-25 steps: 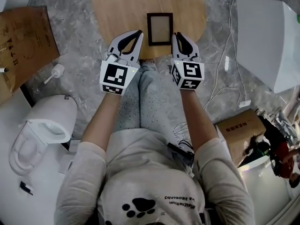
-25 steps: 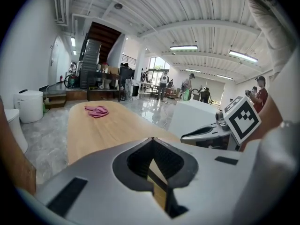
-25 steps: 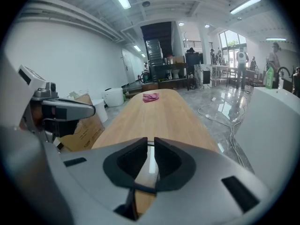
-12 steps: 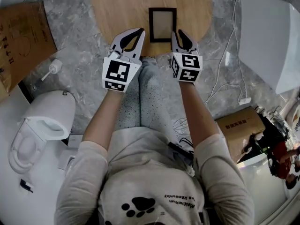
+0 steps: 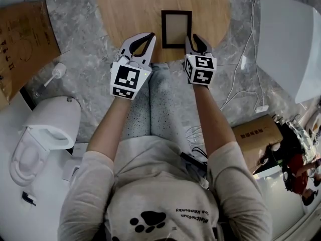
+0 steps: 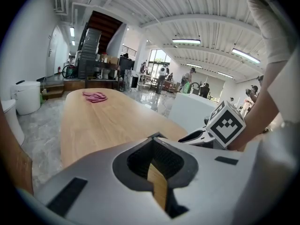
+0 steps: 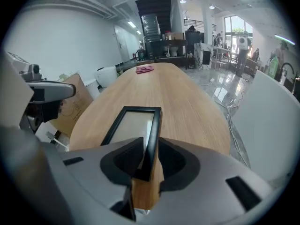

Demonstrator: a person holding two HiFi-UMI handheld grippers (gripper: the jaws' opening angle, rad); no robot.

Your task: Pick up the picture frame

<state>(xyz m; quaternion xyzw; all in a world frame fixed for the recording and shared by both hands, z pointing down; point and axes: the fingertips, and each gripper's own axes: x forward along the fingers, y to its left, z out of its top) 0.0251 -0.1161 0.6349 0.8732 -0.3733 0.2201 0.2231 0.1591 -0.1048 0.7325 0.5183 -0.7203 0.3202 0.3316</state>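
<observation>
Nearest to me are my legs (image 5: 150, 104), and just past my knees both tools reach over the near edge of the wooden table (image 5: 125, 9). My left gripper (image 5: 151, 35) has its fingers pressed together with nothing in them. Only a sliver of tabletop shows through the gap behind the tips. It sits just left of the picture frame (image 5: 176, 29), apart from it.

My right gripper (image 5: 193, 37) points steeply down at the frame's near right corner. Its fingers are spread and have just been opening. The frame's black right-hand bar runs up between them, with neither pad closed on it.

The frame lies flat on the near end of the table, its long sides running away from me, a dark border round a pale middle. On the floor to my left stands a white toilet (image 5: 47, 129), and farther off a cardboard box (image 5: 25, 39). At the table's far end lies a crumpled pink cloth (image 7: 145, 69).
</observation>
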